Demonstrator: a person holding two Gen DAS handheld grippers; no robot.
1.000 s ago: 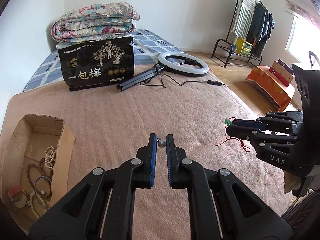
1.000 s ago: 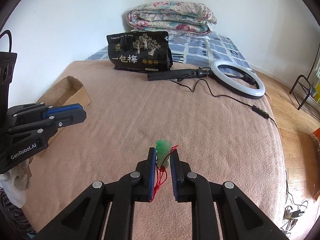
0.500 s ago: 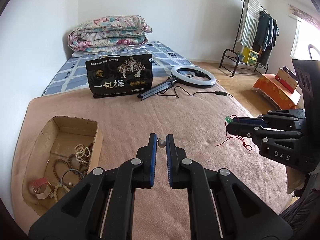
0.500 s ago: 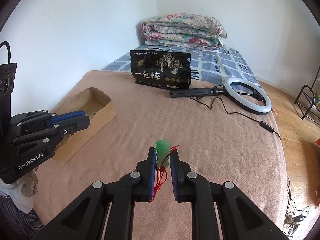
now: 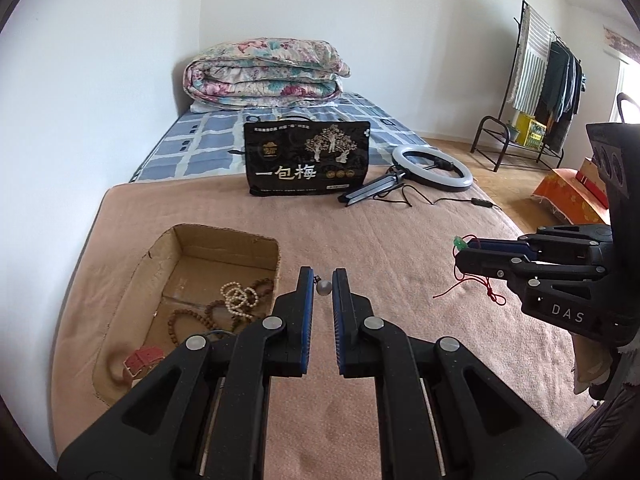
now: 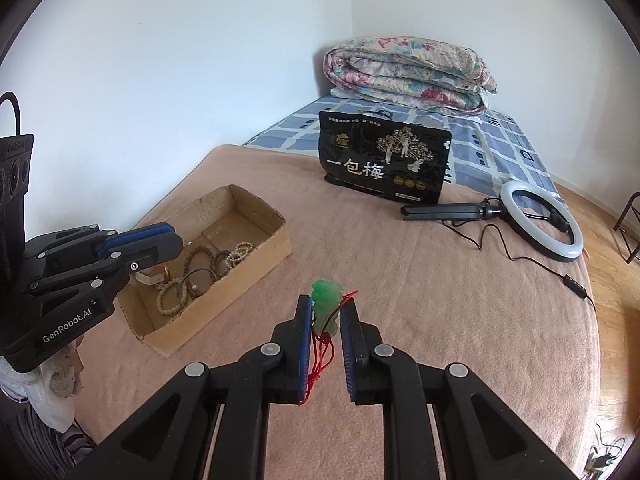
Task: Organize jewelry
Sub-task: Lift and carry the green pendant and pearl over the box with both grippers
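My left gripper (image 5: 323,286) is shut on a small grey bead (image 5: 324,287), held above the pink blanket just right of the cardboard box (image 5: 224,235). The box holds several bead bracelets (image 5: 236,296) and a red strap (image 5: 140,360). My right gripper (image 6: 326,312) is shut on a green jade pendant (image 6: 326,300) with a red cord (image 6: 320,354) hanging below. In the left wrist view the right gripper (image 5: 460,250) is at the right with the cord dangling. In the right wrist view the left gripper (image 6: 176,242) hovers over the box (image 6: 256,268).
A black snack bag (image 5: 306,162) stands at the blanket's far edge. A ring light (image 5: 432,168) with its tripod and cable lies to the right of the bag. A folded floral quilt (image 5: 264,74) lies by the wall. A clothes rack (image 5: 540,80) stands on the floor at the right.
Both grippers have swung left toward the cardboard box, each keeping its hold. The box is now closer and more central in both views.
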